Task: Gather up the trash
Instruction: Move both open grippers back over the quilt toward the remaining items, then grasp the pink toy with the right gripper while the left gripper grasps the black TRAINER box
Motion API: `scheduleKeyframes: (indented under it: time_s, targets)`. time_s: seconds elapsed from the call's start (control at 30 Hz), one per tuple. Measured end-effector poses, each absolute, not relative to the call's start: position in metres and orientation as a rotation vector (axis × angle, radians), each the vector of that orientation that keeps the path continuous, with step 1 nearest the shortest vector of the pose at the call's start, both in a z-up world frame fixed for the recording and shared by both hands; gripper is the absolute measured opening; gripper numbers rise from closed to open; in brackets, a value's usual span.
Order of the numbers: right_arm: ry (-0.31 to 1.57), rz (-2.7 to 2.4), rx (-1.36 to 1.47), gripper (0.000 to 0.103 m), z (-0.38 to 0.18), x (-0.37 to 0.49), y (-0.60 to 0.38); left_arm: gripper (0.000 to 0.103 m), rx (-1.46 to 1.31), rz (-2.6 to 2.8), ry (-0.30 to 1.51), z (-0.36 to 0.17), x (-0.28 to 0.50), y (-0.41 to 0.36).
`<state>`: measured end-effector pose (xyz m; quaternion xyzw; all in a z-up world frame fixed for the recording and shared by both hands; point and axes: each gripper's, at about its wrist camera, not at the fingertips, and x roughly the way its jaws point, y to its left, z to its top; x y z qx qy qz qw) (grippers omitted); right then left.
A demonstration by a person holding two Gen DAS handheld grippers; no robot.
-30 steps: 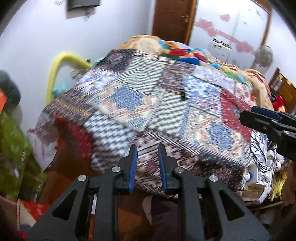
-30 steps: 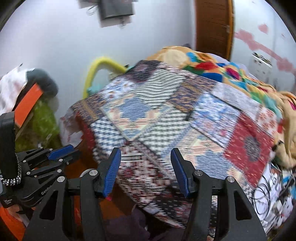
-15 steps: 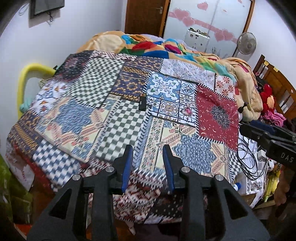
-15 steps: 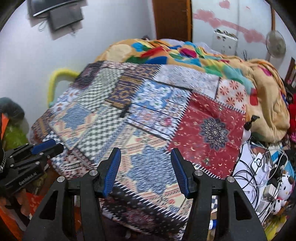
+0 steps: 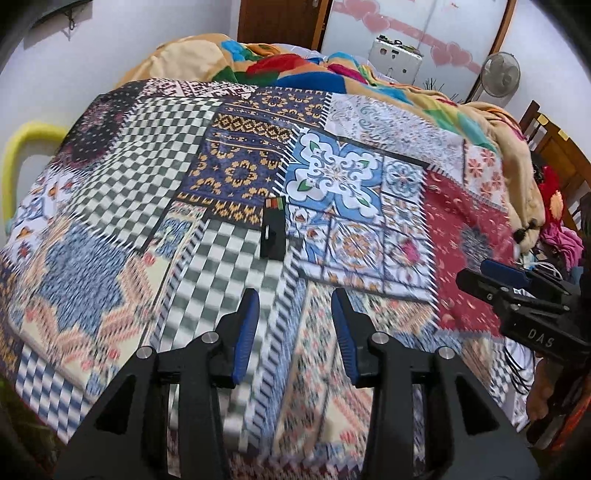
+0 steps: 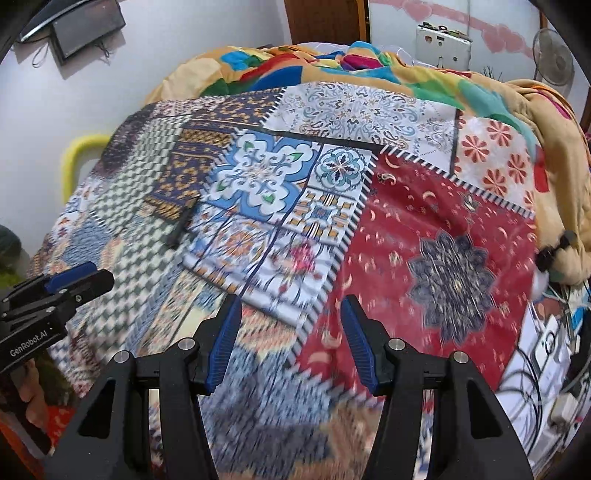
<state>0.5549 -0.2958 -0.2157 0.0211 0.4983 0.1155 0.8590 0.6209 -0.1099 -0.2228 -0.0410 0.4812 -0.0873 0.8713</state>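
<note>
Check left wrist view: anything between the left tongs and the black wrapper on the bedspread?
Nothing but bare patchwork bedspread lies between the left tongs and the black wrapper, clearest in the left wrist view.

Wide bed under a patchwork-printed bedspread (image 5: 229,177), crumpled orange multicoloured blanket (image 6: 424,77) heaped at the far end. Behind, pale white walls (image 6: 184,48), brown wooden door (image 5: 280,20), round standing fan (image 5: 501,77) at right.

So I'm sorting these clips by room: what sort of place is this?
Most likely a bedroom in a home. A bed covered with a patchwork bedspread fills the view, a rumpled colourful blanket is heaped at its far end, and a standing fan stands by the wall.
</note>
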Motion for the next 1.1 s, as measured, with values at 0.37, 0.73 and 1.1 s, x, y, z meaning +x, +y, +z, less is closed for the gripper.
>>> scheduleKeyframes:
  time_s: [0.37, 0.73, 1.1]
  targets:
    - [1.035, 0.254, -0.043, 0.052, -0.263, 0.595, -0.281, 0.04, -0.077, -0.205, 1.034, -0.279, 0.693, -0.112]
    - [0.967, 0.226, -0.102, 0.023, -0.272, 0.601, -0.27, 0.032, -0.055, -0.175, 0.974, -0.289, 0.712, -0.113]
    - [0.98, 0.238, -0.021, 0.022, -0.249, 0.594, -0.275, 0.023, -0.116, -0.149, 1.002, -0.28, 0.693, -0.108]
